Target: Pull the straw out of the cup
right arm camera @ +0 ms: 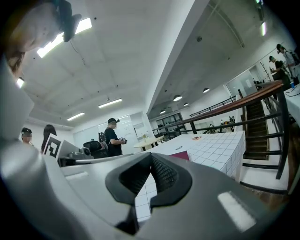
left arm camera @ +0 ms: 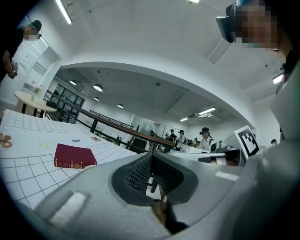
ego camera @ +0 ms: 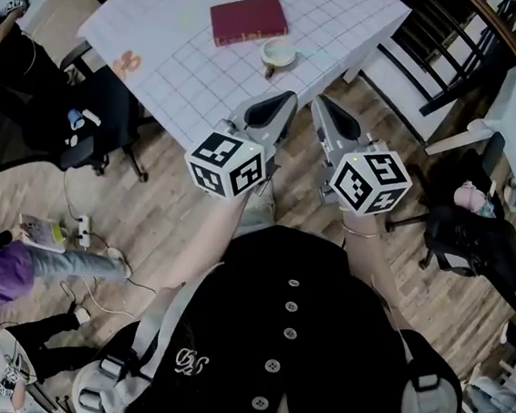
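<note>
**A:** How do the two hands stand right now?

**B:** The left hand-held gripper (ego camera: 286, 97) and the right hand-held gripper (ego camera: 321, 103) are side by side in front of the person's chest. Both point about level, with their tips at the near edge of the table (ego camera: 180, 74). Each has its jaws closed together with nothing between them.

**A:** And the cup?

**B:** The cup (ego camera: 278, 55) stands upright on the table ahead of the tips. It is a little in from the near edge and just beside the near corner of the book (ego camera: 248, 19). It lies slightly left of the left tip, so the left hand is nearer, though not by much.

**A:** Which way does the straw run?

**B:** I can't make the straw out. The cup is small in the head view, and neither gripper view shows it clearly. If the straw is in the cup, I'd expect it to stand close to upright, so the pull would go upward.

**A:** So what does the coming move need?

**B:** As I judge it, both hands need to go forward over the table. One pair of jaws must open to pinch the straw from the side. The other could steady the cup.
</note>
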`<action>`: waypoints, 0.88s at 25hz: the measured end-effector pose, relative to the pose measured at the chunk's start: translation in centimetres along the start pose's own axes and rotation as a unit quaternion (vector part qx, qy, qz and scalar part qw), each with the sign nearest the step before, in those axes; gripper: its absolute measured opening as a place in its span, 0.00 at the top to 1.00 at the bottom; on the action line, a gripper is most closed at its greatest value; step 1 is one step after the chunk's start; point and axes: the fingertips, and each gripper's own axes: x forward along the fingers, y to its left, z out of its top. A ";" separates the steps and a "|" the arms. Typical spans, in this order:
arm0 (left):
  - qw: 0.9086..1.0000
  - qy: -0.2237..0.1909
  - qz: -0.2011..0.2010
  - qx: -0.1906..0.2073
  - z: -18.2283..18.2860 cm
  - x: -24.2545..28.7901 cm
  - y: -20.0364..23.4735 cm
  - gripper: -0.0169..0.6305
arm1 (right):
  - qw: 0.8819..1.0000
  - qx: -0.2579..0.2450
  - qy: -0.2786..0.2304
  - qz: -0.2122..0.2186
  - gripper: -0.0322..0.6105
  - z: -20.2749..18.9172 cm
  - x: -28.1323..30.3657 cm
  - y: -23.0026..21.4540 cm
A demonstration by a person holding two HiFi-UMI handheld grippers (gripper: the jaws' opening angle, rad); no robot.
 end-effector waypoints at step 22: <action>0.998 0.038 -0.036 -0.016 1.6 7.6 12.3 0.98 | 0.998 0.041 0.013 -0.042 0.95 0.1 12.8 -5.6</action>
